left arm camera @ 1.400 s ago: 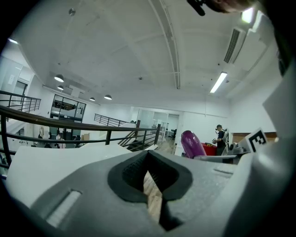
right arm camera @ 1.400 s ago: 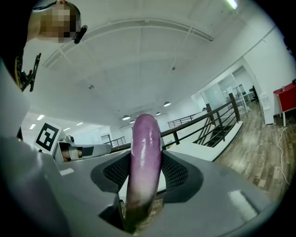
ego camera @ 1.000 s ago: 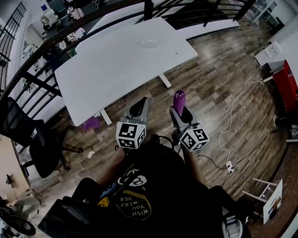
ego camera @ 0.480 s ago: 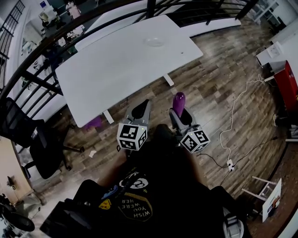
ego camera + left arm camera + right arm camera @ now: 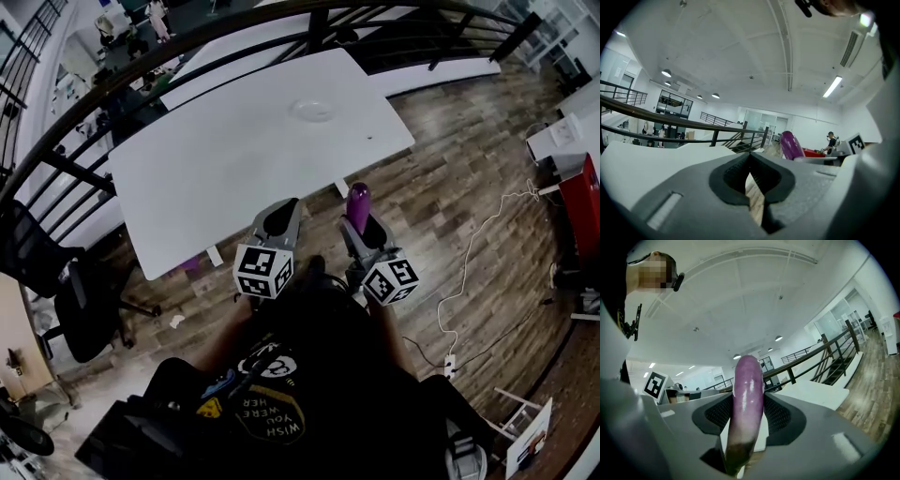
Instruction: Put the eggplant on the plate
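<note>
Purple eggplant (image 5: 747, 399) is clamped between the jaws of the right gripper (image 5: 362, 223), with the pads pressing on both sides. Its rounded end sticks up above the jaws and its dark stem end sits below them. On the left gripper (image 5: 278, 217) the jaws are closed tip to tip with nothing between them. Both grippers are held side by side close in front of the person's chest, marker cubes toward the body, jaws pointing roughly level at the white desk (image 5: 216, 169). Both hang over the wood floor (image 5: 450, 169), short of the desk's near edge. Plate (image 5: 312, 111) sits toward the desk's far side, well apart from the eggplant.
</note>
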